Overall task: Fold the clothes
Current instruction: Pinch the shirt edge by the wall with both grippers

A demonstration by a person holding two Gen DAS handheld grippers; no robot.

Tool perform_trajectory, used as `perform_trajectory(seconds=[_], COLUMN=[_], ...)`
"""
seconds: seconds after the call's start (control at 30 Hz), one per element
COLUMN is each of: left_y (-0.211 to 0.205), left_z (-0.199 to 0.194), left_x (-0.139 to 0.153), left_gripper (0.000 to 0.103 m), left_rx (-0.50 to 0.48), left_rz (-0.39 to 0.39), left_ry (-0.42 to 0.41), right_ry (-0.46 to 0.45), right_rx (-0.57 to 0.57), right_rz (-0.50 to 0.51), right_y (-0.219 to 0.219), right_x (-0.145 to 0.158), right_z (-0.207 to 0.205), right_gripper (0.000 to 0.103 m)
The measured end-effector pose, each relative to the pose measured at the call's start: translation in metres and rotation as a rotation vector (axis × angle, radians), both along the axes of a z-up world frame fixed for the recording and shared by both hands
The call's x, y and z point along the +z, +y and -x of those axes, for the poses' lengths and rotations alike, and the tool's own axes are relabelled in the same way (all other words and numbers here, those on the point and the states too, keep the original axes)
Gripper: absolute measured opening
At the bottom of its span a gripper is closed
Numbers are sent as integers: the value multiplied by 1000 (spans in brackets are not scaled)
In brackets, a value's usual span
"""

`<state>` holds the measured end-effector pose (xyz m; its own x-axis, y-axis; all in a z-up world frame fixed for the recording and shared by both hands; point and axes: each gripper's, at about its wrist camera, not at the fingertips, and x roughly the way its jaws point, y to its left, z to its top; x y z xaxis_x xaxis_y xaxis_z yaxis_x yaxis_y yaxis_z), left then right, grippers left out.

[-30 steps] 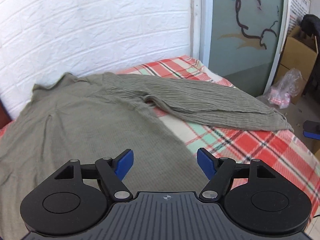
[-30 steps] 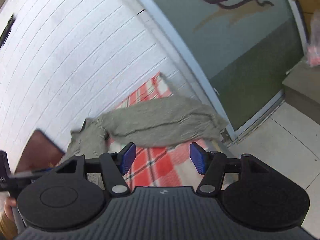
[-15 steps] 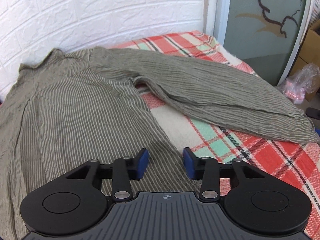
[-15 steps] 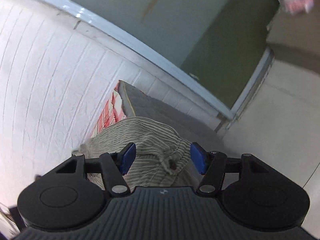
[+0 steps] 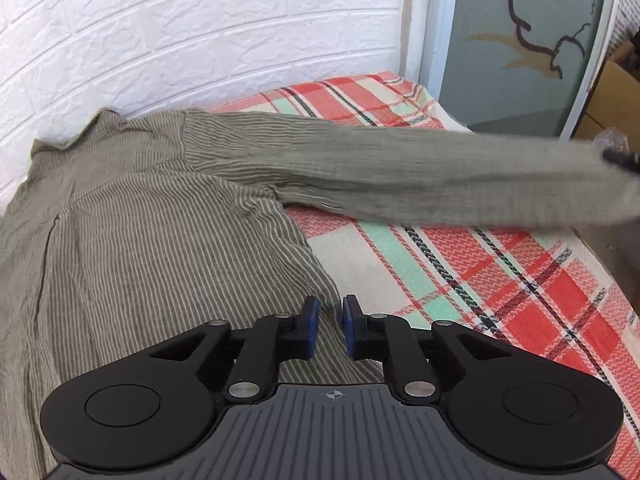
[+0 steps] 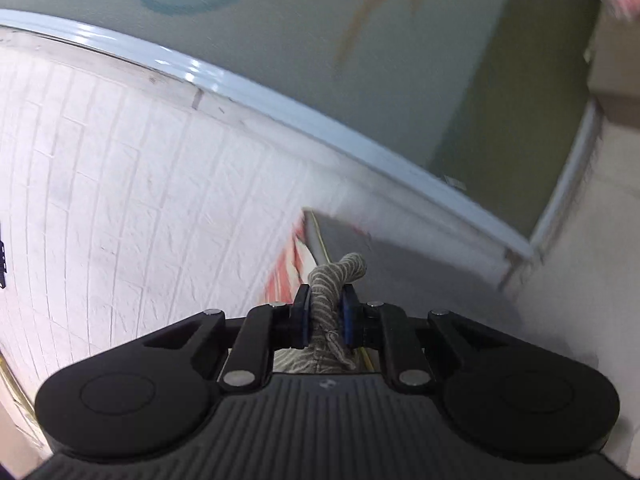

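Right claw (image 6: 325,312) closing, sleeve cuff (image 6: 334,280) bunched and pinched between pads. Left claw (image 5: 328,330) closing over shirt (image 5: 140,240) side edge; grip uncertain. Shirt spread on plaid bed (image 5: 500,280). Step judged: sleeve fold-in. Next: sleeve to be carried across body, hem pinned.

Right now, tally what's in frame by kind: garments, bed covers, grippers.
Garments: 1, the striped olive shirt, its sleeve pinched in the closing right gripper
Bed covers: 1, the red plaid sheet
Grippers: 2, with the left gripper closing at the shirt's side edge
Total: 4
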<state>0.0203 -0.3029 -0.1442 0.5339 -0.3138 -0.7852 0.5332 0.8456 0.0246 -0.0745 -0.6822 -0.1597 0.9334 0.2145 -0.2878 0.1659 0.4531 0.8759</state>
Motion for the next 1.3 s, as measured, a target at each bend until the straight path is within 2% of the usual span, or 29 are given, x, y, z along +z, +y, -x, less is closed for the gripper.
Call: perform_trajectory(seconds=[0.13,0.27,0.33,0.4,0.5,0.57,0.7,0.83,0.93,1.0,1.07,1.13,1.2,1.3], left_y=[2,4,9,14,19,21,24,20,8,0,-9,-20,-27,-34], left_z=[1,6,9,10,6,-3,-39,-93,-130,-151,-165,-170,-174,-183], left_x=[-6,-11,-8,-3,8,19,46,64,65,64,61,54,42,23], left_gripper=[32,34,39,43,51,52,68,69,70,71,73,76,77,77], left_rx=[-21,-50,-64,-73,-85,-95,-85,-71,-109,-132,-171,-251,-320,-347], left_rz=[14,24,26,19,-6,-38,-38,-40,-82,-96,-138,-205,-270,-358], left_ry=[35,65,61,43,-3,-44,-88,-71,-49,-49,-102,-170,-202,-248], right_ry=[14,65,173,287,372,357,250,200,189,188,195,198,197,197], right_rx=[10,-24,-26,-10,-19,-62,-89,29,154,227,311,397,479,570], right_rz=[157,161,161,180,218,202,201,298,382,434,513,605,694,795], right_y=[-4,-13,-14,-11,-9,-16,-23,-7,14,30,48,66,84,105], right_x=[17,-7,-28,-47,-57,-50,-19,12,25,28,31,33,35,33], right_z=[-29,-45,-50,-52,-45,-36,-29,-53,-82,-104,-127,-149,-169,-195], right_gripper=[17,18,20,30,36,46,55,57,62,63,63,63,63,63])
